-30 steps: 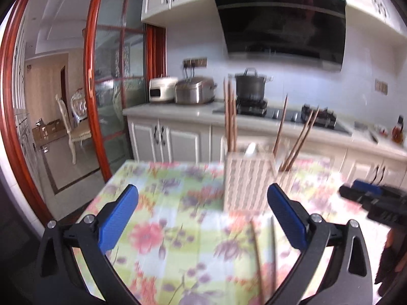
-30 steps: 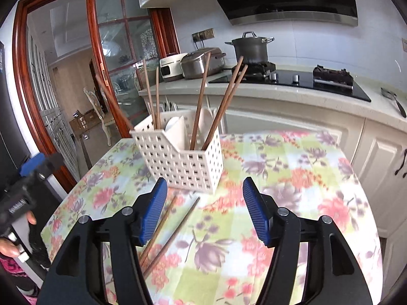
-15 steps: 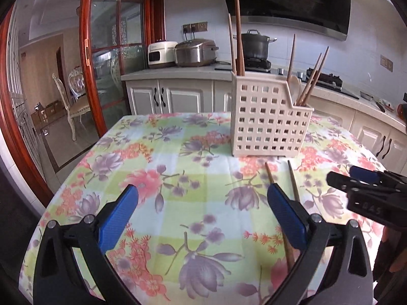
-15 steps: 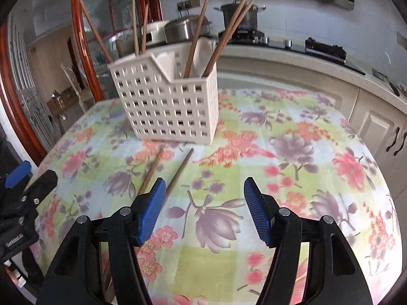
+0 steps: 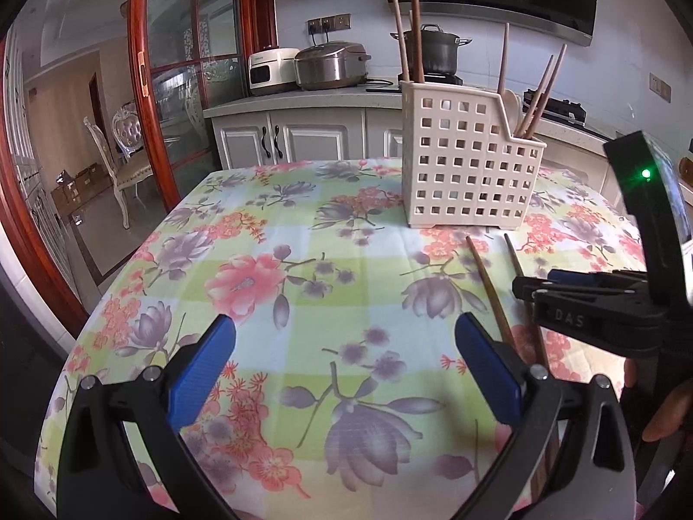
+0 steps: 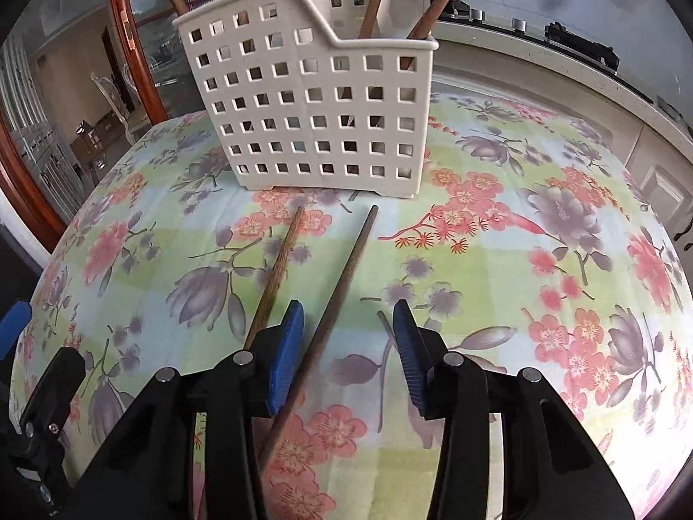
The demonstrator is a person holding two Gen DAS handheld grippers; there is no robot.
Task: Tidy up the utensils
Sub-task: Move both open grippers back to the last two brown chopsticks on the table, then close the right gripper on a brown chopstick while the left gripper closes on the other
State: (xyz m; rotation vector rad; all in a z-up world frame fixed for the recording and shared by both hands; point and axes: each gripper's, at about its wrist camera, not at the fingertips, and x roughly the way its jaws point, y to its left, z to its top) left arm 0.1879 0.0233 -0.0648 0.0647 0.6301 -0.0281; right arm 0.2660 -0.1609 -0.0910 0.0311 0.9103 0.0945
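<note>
White basket (image 6: 312, 112) of wooden chopsticks (image 5: 413, 17)

— Lower ends of both chopsticks (image 6: 277, 273)?
— Lost behind the right tool (image 6: 346, 346), bottom of the frame.
— Sticks in the holder (image 6: 312, 104)?
— Tops cut off at the upper edge; bottoms barely visible through the holes.

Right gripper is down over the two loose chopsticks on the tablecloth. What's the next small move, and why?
Probably finish closing the right gripper: its jaws are closing, with the darker chopstick between them, near the left pad and not yet pinched. The lighter chopstick lies outside. Then lift toward the utensil basket.
</note>
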